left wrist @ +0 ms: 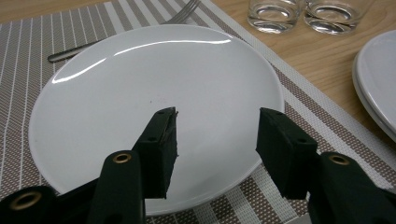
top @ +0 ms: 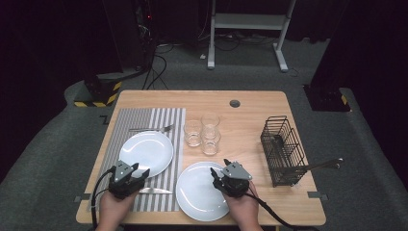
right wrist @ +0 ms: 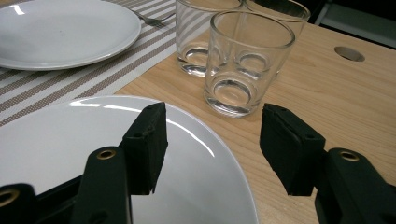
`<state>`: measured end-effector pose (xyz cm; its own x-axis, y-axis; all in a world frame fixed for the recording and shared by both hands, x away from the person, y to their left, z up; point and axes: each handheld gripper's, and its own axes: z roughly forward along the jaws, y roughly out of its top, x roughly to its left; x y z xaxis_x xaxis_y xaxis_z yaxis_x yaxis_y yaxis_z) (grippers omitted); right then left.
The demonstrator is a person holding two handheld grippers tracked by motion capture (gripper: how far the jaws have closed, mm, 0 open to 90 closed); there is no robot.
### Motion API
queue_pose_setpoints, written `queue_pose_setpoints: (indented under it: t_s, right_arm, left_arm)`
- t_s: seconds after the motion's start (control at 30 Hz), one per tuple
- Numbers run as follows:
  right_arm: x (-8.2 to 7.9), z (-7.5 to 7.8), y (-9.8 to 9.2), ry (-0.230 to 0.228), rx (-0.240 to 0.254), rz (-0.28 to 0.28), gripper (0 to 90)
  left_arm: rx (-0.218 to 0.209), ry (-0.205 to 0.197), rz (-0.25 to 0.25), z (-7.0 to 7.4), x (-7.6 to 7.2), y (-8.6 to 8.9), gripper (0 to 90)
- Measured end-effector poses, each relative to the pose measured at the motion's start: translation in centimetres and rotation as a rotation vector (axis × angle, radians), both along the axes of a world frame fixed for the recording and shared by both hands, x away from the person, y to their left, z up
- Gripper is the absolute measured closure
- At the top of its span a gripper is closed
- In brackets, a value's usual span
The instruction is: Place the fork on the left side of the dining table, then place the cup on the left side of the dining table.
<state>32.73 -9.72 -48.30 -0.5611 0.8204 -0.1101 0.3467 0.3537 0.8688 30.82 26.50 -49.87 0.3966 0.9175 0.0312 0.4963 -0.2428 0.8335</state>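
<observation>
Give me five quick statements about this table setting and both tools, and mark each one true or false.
1. The left tool has its jaws closed on a fork. False: the jaws stand apart over the plate on the mat, holding nothing.
2. Three drinking glasses stand together near the middle of the table. True.
3. The second plate lies on the striped mat. False: it rests on bare wood, to the right of the striped mat.
4. A fork lies on the mat beyond the plate there. True.
5. The wire basket sits on the table's left side. False: it stands at the right side, with handles sticking out of it.
</observation>
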Motion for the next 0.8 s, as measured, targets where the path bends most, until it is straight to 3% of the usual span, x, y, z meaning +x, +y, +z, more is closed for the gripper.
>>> queue_pose_setpoints:
  t_s: [0.33,0.5,0.67,0.73,0.8]
  right_arm:
    - [0.7,0.6,-0.6,0.006,0.035,-0.027,34.2]
    - [1.0,0.5,-0.7,0.013,0.044,-0.047,30.3]
    - [1.1,0.1,-0.3,0.044,0.047,-0.045,24.7]
    - [1.2,0.1,0.1,0.058,0.049,-0.035,21.7]
    - [1.3,0.4,0.5,0.045,0.038,-0.033,20.1]
  left_arm:
    - [-0.033,-0.008,-0.011,0.2,0.3,-0.3,47.1]
    - [-0.027,-0.010,-0.018,0.1,0.3,-0.5,46.4]
    - [-0.023,-0.014,-0.015,0.2,0.1,-0.2,46.2]
    - [-0.047,-0.014,-0.007,0.3,-0.1,0.1,46.3]
    - [-0.043,-0.015,-0.010,0.3,-0.2,0.2,46.3]
